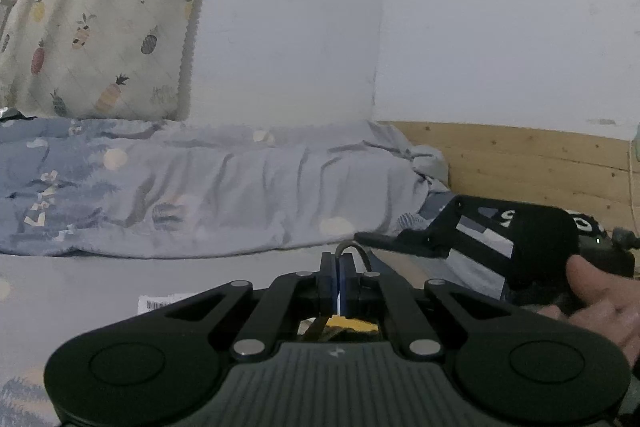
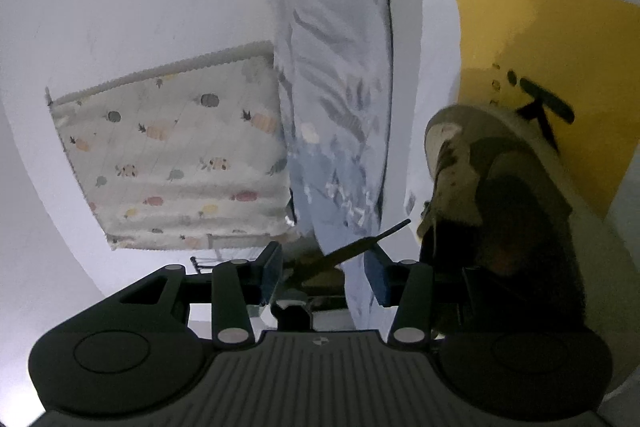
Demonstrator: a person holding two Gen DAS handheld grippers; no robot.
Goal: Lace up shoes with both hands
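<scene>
Bedroom in a home: bed (image 1: 120, 279) with rumpled patterned duvet (image 1: 208, 187), pineapple-print quilt (image 1: 100, 15) against white wall (image 1: 500, 27).

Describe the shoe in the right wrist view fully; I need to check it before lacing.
The shoe is a worn, olive-grey sneaker with a pale sole edge, its dark opening facing the camera. It rests on a yellow and white sheet, right of the right hand-held gripper. A dark lace crosses between the open jaws.

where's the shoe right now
In the right wrist view the shoe sits at the right, on the yellow sheet, just beyond the right gripper.
</scene>
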